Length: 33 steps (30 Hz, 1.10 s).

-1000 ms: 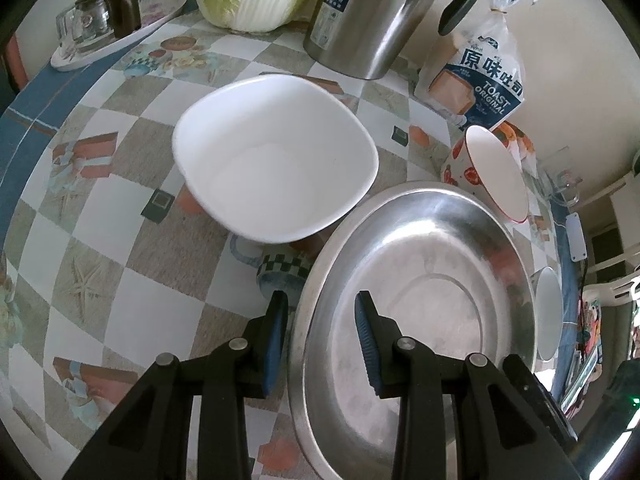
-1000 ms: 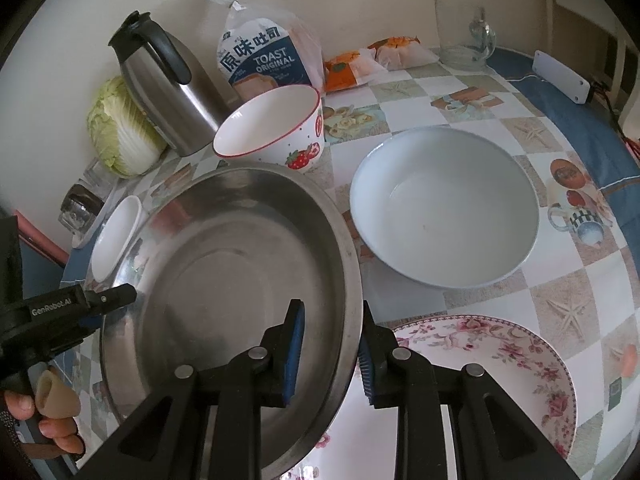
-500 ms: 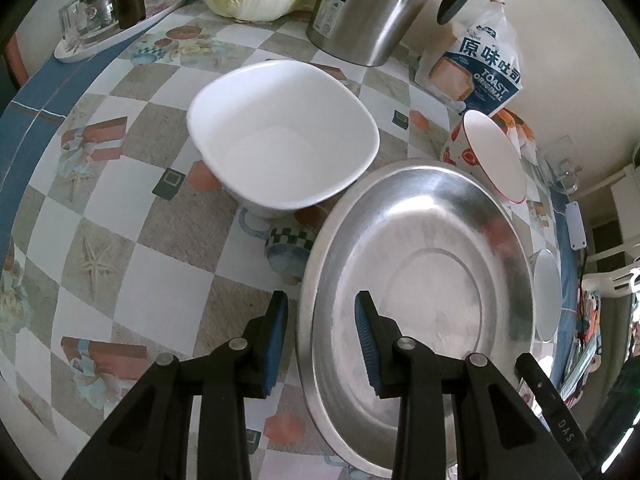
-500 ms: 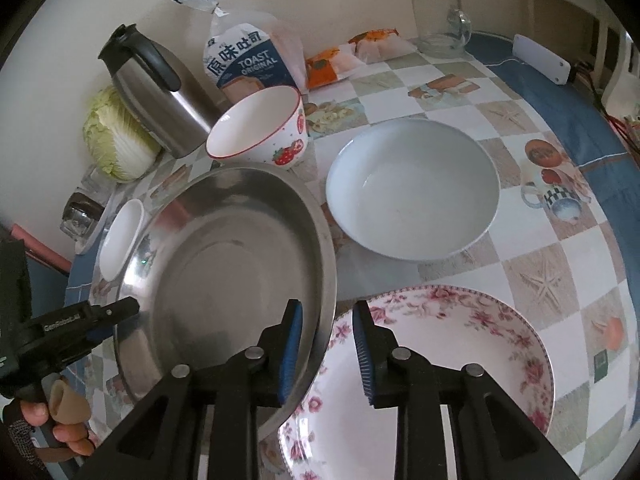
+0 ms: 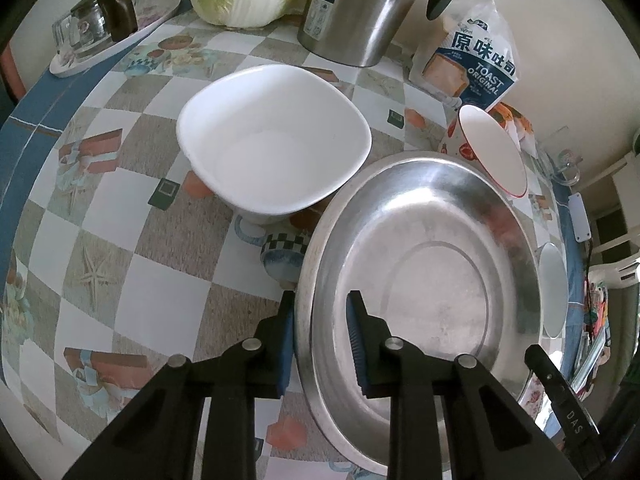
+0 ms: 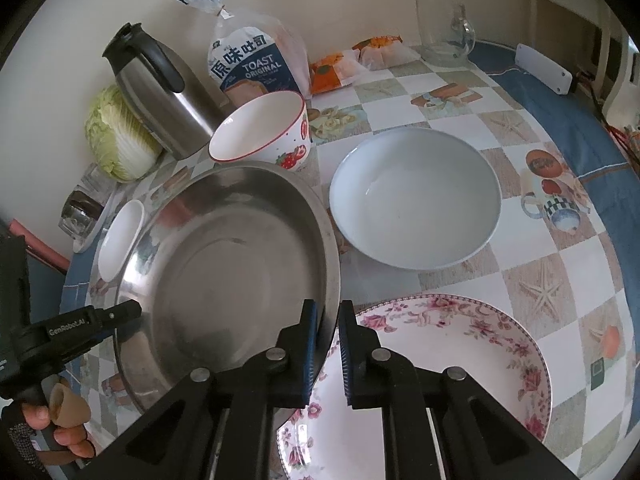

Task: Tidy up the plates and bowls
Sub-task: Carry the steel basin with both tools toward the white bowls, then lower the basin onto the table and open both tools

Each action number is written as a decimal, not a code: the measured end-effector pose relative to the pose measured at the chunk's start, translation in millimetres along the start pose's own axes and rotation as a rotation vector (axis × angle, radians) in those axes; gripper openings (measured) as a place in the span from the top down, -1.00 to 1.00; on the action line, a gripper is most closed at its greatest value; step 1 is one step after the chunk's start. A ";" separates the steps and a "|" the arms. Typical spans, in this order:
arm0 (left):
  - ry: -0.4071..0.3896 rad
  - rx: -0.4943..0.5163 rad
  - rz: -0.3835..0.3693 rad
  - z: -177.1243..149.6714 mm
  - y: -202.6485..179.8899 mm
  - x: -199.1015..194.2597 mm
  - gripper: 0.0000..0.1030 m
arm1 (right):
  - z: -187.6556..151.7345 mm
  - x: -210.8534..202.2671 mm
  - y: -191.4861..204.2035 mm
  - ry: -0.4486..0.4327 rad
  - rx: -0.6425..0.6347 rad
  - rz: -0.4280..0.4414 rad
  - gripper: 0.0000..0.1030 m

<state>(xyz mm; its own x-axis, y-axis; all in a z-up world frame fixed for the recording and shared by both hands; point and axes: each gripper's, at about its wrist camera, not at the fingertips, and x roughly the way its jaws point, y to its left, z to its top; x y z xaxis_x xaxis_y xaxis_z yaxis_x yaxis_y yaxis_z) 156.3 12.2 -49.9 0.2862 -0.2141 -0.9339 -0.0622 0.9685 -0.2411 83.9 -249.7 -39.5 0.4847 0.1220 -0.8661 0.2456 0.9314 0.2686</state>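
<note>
Basin is held by opposite rims, so its weight is shared: the right gripper is pinched on the near right rim, while the left gripper straddles the left rim, jaws closing. It overlaps the floral plate on the counter, judged its stacking place.

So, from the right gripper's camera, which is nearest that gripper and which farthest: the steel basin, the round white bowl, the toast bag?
1. Steel basin: its rim is between the right gripper pads.
2. Round white bowl: beyond, to the right.
3. Toast bag: farthest, by the wall.
</note>
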 end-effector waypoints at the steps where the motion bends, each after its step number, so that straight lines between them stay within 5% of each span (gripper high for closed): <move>1: -0.003 0.002 0.000 0.0 -0.1 0.0 0.50 | 0.0 0.2 0.2 -0.001 -0.002 -0.001 0.77; 14: 0.017 -0.022 0.007 -0.1 3.8 -0.1 0.49 | 1.0 0.9 -0.4 0.005 0.003 -0.001 0.72; 19: 0.004 -0.027 0.018 -0.1 6.0 -8.2 0.24 | 1.4 -4.3 0.5 -0.005 -0.004 -0.024 0.66; 23: -0.016 -0.015 0.032 0.1 3.7 -14.6 0.03 | 2.3 -13.1 1.0 -0.028 -0.010 -0.035 0.41; 30: -0.079 0.011 0.055 -0.5 -0.1 -24.8 -0.66 | 1.1 -18.8 6.4 -0.052 -0.041 -0.043 -0.30; 33: -0.101 0.038 0.066 -0.6 -4.8 -27.7 -0.66 | -0.2 -20.2 7.5 -0.067 -0.050 -0.041 -0.54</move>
<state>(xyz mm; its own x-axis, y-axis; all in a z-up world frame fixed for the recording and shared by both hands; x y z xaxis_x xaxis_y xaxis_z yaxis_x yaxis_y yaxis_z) 148.1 13.4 -23.0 0.3780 -0.1378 -0.9155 -0.0481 0.9846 -0.1680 75.8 -245.1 -20.1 0.5306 0.0614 -0.8454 0.2247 0.9515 0.2102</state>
